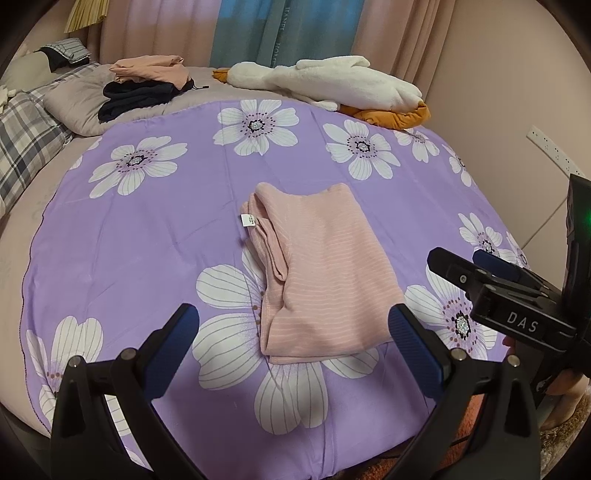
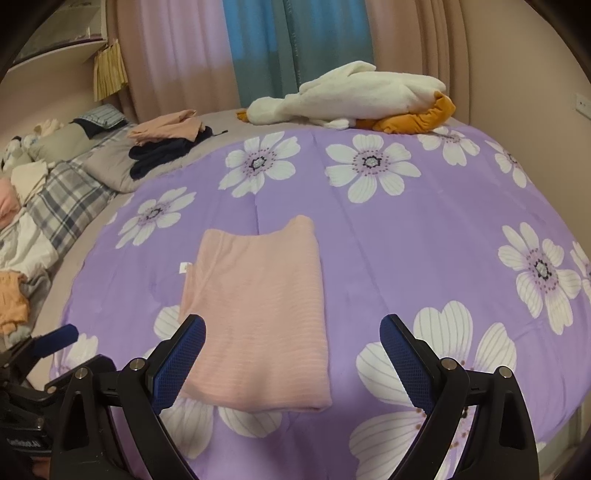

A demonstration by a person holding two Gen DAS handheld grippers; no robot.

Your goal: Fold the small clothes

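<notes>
- "DAS" in white capitals on the black plastic body of the right claw [image 1: 484,269], seen at the right edge of the left wrist view.
- Faint pale lettering running down the teal curtain panel [image 1: 273,33], roughly "HOME", too blurred to confirm.
- Small white care tag [image 1: 248,220] on the folded pink striped knit garment [image 1: 317,273], dark print unreadable.

Folded garment [image 1: 317,273] on bedspread [image 1: 147,236], plush toy [image 1: 332,83] behind.
</notes>
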